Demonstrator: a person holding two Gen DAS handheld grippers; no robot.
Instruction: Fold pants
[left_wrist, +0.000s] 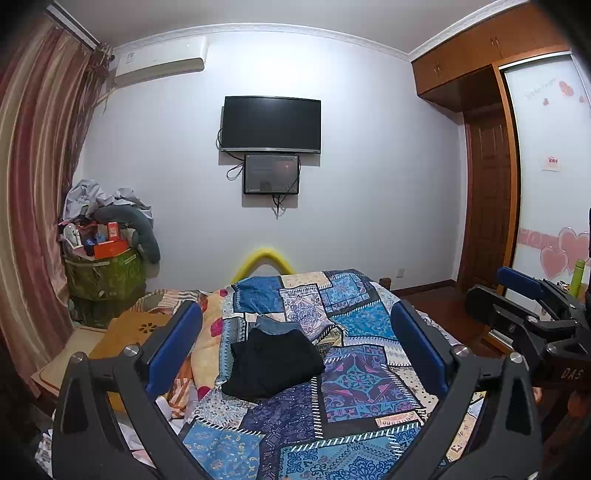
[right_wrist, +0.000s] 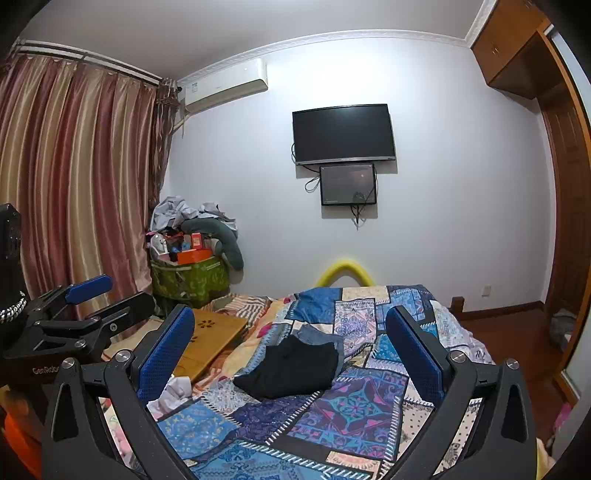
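Note:
Folded black pants (left_wrist: 273, 363) lie on the blue patchwork bedspread (left_wrist: 332, 424), on top of a folded blue denim garment (left_wrist: 275, 325). The same pile shows in the right wrist view: black pants (right_wrist: 291, 369) over denim (right_wrist: 317, 336). My left gripper (left_wrist: 295, 332) is open and empty, held above the bed short of the pile. My right gripper (right_wrist: 290, 339) is open and empty too, at the same height. Each gripper shows at the edge of the other's view: the right one (left_wrist: 517, 291), the left one (right_wrist: 96, 295).
A wooden lap tray (right_wrist: 210, 339) lies on the bed's left side, with white cloth (right_wrist: 173, 395) near it. A green basket heaped with clutter (right_wrist: 188, 273) stands by the curtain. A TV (left_wrist: 271, 123) hangs on the far wall. A wardrobe (left_wrist: 546, 166) is at right.

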